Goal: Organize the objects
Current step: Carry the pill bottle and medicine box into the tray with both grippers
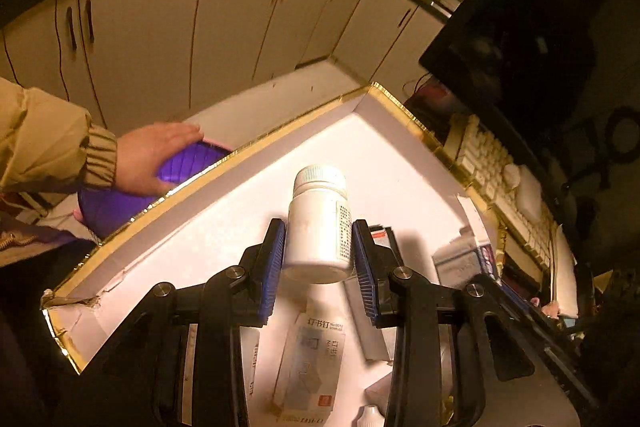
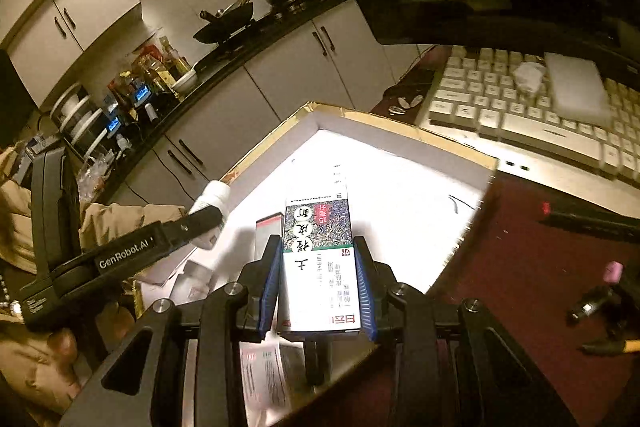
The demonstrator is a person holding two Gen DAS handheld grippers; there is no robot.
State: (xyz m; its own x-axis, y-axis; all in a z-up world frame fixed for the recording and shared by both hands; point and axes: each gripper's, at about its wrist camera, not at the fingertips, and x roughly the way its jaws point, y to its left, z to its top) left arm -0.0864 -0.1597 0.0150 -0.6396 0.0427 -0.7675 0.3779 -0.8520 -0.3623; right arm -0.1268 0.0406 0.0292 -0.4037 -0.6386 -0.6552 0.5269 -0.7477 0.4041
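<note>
Bottle (image 1: 319, 223) sits clamped between the left claw's (image 1: 319, 267) pads, long axis running forward along the fingers, cap ahead, over the tray (image 1: 224, 215); right claw (image 2: 318, 283) likewise grips a carton (image 2: 319, 259) lengthwise above that tray.

The black arm of the left gripper (image 2: 208, 223) bore "GenRobot.AI" in white letters. A flat paper packet (image 1: 310, 359) lying in the white box (image 1: 224, 195) carried the Chinese heading "订书钉". The printed carton (image 2: 320, 259) in the right gripper (image 2: 320, 283) showed large Chinese characters, seen upside down and not surely readable. Fine print on the white bottle (image 1: 318, 223) was too small to read.
</note>
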